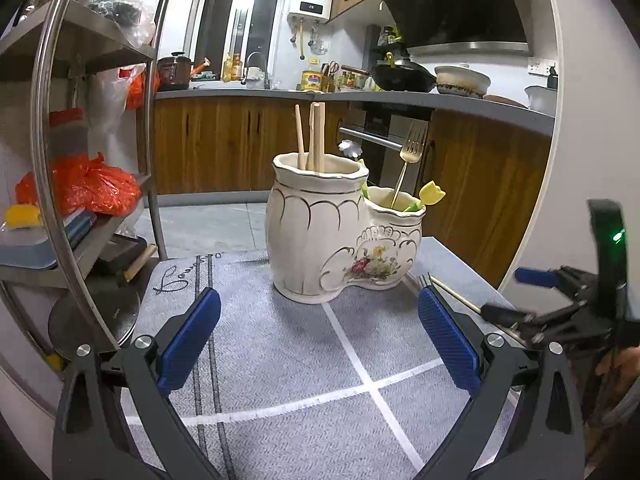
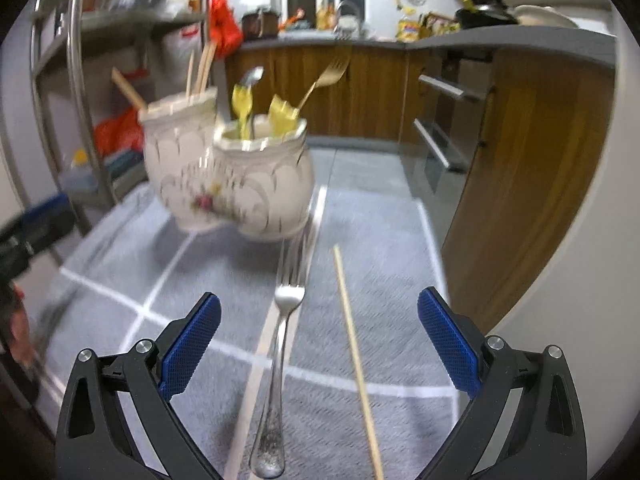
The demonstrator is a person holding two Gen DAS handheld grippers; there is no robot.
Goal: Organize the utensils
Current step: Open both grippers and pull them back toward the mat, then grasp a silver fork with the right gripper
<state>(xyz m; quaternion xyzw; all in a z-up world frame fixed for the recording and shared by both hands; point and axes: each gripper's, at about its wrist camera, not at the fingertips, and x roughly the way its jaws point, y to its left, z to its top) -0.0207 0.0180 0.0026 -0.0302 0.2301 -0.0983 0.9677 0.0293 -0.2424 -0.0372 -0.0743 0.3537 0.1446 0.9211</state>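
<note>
A white ceramic two-pot utensil holder (image 1: 336, 236) stands on a grey mat (image 1: 280, 360); it also shows, blurred, in the right wrist view (image 2: 228, 176). Its taller pot holds wooden chopsticks (image 1: 314, 136); the lower pot holds a gold fork (image 1: 408, 160), a spoon and yellow-handled pieces. A silver fork (image 2: 280, 360) and a single wooden chopstick (image 2: 356, 360) lie on the mat between the fingers of my open, empty right gripper (image 2: 319, 344). My left gripper (image 1: 319, 340) is open and empty in front of the holder. The right gripper also shows at the right edge of the left wrist view (image 1: 560, 304).
A metal shelf rack (image 1: 80, 160) with orange bags and boxes stands at the left. Wooden cabinets (image 1: 480, 192) and an oven are behind and to the right, close to the table's right edge. The counter holds a wok and pots.
</note>
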